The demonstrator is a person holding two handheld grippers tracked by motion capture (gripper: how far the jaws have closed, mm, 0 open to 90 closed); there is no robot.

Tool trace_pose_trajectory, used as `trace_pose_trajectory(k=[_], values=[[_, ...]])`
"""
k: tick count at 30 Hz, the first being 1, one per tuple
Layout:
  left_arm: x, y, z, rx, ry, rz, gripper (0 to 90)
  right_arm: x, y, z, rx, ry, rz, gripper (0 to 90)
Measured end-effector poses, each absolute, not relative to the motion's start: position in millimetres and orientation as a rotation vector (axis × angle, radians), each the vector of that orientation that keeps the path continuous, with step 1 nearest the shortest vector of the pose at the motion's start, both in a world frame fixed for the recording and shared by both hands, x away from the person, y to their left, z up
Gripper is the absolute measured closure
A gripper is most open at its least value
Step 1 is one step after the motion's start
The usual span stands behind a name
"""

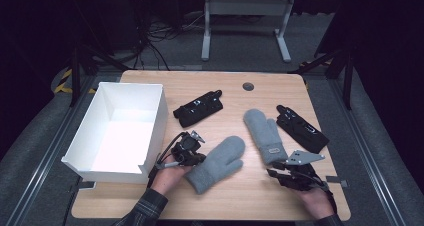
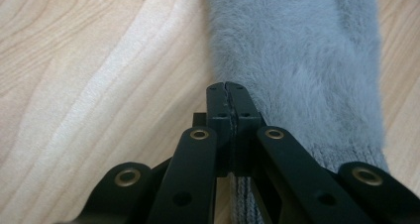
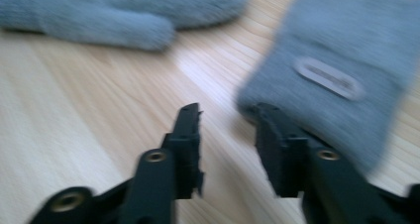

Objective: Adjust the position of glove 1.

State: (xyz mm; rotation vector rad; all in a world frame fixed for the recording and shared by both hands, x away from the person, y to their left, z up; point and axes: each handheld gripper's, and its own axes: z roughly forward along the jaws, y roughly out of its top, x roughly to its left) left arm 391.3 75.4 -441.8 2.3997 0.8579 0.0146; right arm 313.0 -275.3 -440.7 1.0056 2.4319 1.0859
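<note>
Two grey mittens lie on the wooden table (image 1: 235, 191). My left gripper (image 1: 194, 156) (image 2: 228, 92) is at the left mitten's (image 1: 217, 161) (image 2: 297, 60) cuff edge. Its jaws are pressed together, with grey knit showing between the links behind them. My right gripper (image 1: 280, 170) (image 3: 228, 117) is open just below the right mitten (image 1: 265, 133) (image 3: 346, 60). One of its fingers (image 3: 272, 130) touches that mitten's cuff, near a small oval label (image 3: 327, 78). The left mitten (image 3: 124, 11) lies farther off in the right gripper view.
A white open box (image 1: 159, 118) stands at the table's left, close beside my left hand. Two black gloves lie farther back: one (image 1: 199, 107) in the middle, one (image 1: 302, 128) at the right by the right mitten. A round grommet (image 1: 248, 86) is near the far edge.
</note>
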Motion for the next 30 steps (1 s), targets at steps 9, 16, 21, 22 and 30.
trace_pose_trajectory(k=[9,16,21,22,30], values=[[387,75,-442,2.396,0.848,0.011,89.8,329,-232,-448,0.908,2.571,1.169,89.9],[388,75,-443,2.392,0.846,0.002,89.8,339,-199,-454,0.826,2.642,1.181,90.0],[388,76,-442,2.385,0.845,0.000,89.8,346,-181,-458,0.793,2.655,1.171,90.0],[388,76,-443,2.383,0.846,0.000,89.8,349,-177,-458,0.793,2.651,1.167,90.0],[392,80,-443,2.344,0.865,-0.004,89.8,370,-168,-459,0.816,2.619,1.198,90.0]])
